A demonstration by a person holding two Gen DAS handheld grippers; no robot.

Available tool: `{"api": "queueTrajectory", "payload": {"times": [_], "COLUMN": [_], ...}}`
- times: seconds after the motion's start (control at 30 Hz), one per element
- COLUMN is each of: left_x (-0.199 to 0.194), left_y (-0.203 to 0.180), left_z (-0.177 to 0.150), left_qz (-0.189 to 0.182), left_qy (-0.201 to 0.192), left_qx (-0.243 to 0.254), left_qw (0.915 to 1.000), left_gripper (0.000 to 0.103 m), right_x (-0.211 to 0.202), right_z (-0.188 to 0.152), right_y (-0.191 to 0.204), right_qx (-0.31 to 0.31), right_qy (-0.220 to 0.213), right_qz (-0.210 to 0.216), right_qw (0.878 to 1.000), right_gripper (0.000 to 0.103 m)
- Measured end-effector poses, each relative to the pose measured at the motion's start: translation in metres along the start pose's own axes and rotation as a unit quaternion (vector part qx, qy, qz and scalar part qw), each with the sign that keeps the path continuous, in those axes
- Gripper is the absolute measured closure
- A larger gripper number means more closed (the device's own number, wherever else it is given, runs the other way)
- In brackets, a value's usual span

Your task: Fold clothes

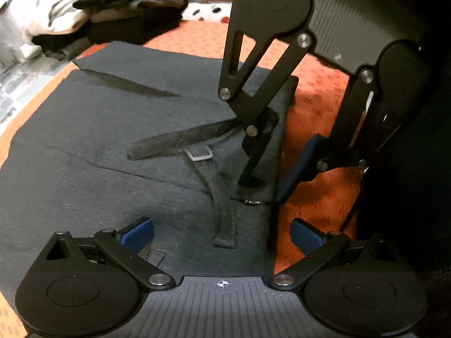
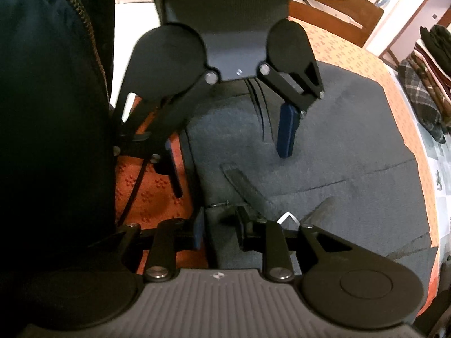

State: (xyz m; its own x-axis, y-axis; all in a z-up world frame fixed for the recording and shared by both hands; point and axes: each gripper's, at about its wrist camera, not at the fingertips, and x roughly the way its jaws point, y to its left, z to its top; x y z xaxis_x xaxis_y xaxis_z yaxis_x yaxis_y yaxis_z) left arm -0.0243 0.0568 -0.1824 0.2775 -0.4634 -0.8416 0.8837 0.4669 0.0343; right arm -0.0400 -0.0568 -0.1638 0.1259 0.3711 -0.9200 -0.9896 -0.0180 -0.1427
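Observation:
A dark grey garment (image 1: 112, 140) lies spread flat on an orange tablecloth (image 1: 315, 90); a strap with a small buckle (image 1: 198, 153) runs across it near its right edge. My left gripper (image 1: 221, 236) hangs open and wide over that edge, nothing between its pads. My right gripper (image 1: 263, 190) points steeply down and straddles the garment's edge. In the right wrist view the right gripper (image 2: 220, 231) has the folded edge of the garment (image 2: 324, 155) between its pads, with a gap showing and no clear pinch. The left gripper (image 2: 231, 174) stands open opposite it.
A pile of folded clothes (image 1: 112, 8) sits at the table's far left. More stacked clothes (image 2: 428, 84) and a wooden chair back (image 2: 338, 8) lie beyond the table edge. A person's dark zipped jacket (image 2: 42, 84) fills the left side.

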Motion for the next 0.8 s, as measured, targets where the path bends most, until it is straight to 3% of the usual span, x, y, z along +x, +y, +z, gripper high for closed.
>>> {"api": "queueTrajectory", "payload": {"times": [0.23, 0.7, 0.8], "left_x": [-0.009, -0.012, -0.017], "left_y": [0.004, -0.013, -0.011], "left_z": [-0.003, -0.01, -0.011], "left_qz": [0.033, 0.055, 0.078], "left_qy": [-0.03, -0.046, -0.06], "left_qx": [-0.042, -0.04, -0.051], "left_qw": [0.9981, 0.9966, 0.9938], "left_gripper": [0.012, 0.025, 0.033], "right_x": [-0.001, -0.011, -0.007], "right_z": [-0.005, -0.004, -0.003], "right_y": [-0.002, -0.013, -0.011], "right_qx": [0.02, 0.057, 0.046], "right_qy": [-0.002, -0.026, -0.02], "right_qz": [-0.008, -0.009, -0.01], "right_qw": [1.0, 0.998, 0.999], "right_gripper": [0.075, 0.075, 0.075]}}
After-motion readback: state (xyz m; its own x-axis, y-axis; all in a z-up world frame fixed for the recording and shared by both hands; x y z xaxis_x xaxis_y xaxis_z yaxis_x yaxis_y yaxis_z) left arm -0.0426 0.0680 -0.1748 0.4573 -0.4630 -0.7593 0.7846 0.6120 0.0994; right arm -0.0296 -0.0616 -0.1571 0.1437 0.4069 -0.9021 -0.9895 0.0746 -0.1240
